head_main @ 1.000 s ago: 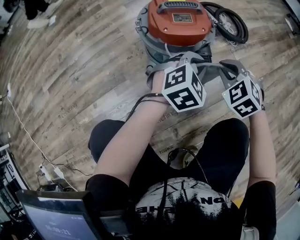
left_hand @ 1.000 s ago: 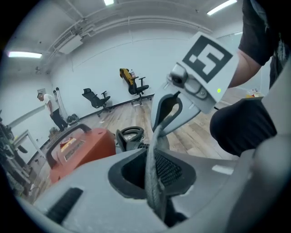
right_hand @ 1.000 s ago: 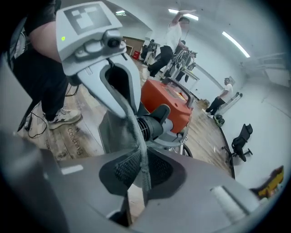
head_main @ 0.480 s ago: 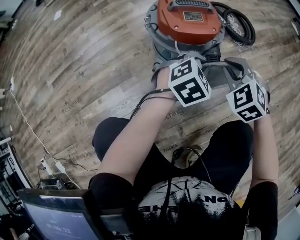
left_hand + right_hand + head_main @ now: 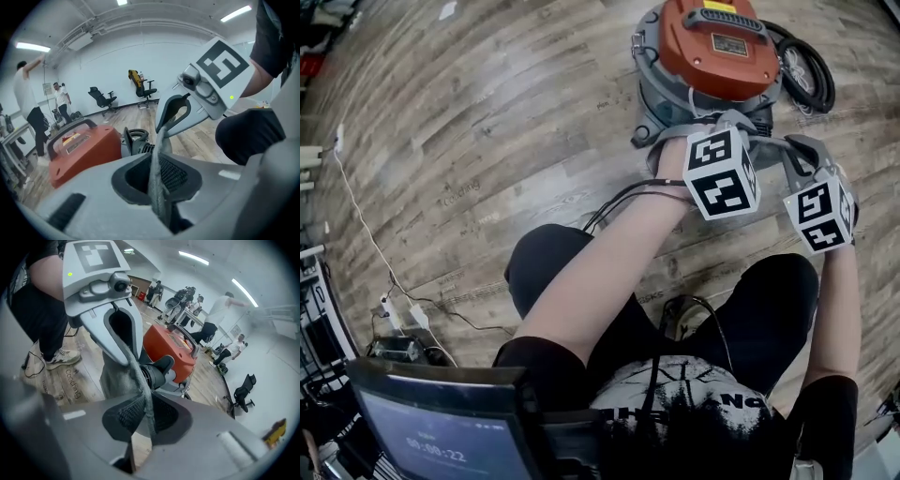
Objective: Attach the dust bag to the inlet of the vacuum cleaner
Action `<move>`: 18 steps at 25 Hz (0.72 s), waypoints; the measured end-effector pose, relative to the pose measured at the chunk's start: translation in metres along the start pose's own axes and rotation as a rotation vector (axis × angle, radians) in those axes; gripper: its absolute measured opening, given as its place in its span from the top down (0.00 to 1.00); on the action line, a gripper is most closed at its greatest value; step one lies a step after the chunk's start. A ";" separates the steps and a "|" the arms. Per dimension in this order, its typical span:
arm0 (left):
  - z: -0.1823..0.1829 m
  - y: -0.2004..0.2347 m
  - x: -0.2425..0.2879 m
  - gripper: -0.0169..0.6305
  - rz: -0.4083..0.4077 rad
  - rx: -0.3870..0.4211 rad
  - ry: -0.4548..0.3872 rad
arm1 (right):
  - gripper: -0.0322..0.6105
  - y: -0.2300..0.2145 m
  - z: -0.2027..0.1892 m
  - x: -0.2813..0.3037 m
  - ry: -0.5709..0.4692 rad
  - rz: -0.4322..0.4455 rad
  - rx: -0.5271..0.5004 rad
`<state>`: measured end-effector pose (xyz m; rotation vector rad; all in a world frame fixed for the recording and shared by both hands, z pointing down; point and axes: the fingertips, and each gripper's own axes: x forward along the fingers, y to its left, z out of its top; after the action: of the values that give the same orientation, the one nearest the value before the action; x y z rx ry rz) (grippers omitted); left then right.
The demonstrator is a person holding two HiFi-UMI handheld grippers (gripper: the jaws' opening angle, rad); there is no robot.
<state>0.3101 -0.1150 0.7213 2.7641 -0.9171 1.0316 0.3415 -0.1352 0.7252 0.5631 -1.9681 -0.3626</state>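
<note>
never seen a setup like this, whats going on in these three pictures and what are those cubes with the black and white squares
A person on a wooden floor holds a two-jaw gripper in each hand. The patterned cubes are part of those grippers. The head view comes from a camera on the person's head, looking steeply down. The other two pictures come from cameras riding on the left gripper and the right gripper, each looking along its own jaws. On the floor stands a vacuum cleaner with an orange top, and a black hose lies coiled beside it. Both grippers pinch the grey cloth dust bag, close to the vacuum's black inlet. A laptop shows at the head view's bottom left.
</note>
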 end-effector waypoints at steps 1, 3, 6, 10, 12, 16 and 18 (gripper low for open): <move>-0.007 0.000 0.001 0.91 -0.007 -0.017 0.023 | 0.89 0.002 0.005 0.000 -0.007 0.000 -0.017; -0.021 -0.003 0.003 0.91 -0.014 -0.033 0.077 | 0.89 0.007 0.013 -0.001 -0.025 -0.001 -0.051; -0.027 -0.003 0.007 0.92 -0.006 -0.032 0.104 | 0.89 0.008 0.016 -0.001 -0.029 -0.006 -0.090; -0.007 0.004 0.004 0.91 0.043 0.011 0.031 | 0.89 0.002 0.000 0.003 -0.025 0.015 -0.020; 0.003 0.003 0.002 0.90 0.058 0.029 -0.001 | 0.89 0.001 -0.008 0.004 0.003 0.014 -0.017; 0.001 -0.003 0.003 0.89 0.060 0.029 0.011 | 0.89 0.006 -0.008 -0.001 0.015 0.014 -0.044; -0.009 -0.004 0.004 0.90 0.041 -0.005 0.046 | 0.89 0.006 0.002 -0.005 -0.001 0.003 -0.069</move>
<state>0.3091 -0.1113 0.7315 2.7163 -0.9731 1.0932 0.3402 -0.1278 0.7235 0.5154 -1.9496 -0.4275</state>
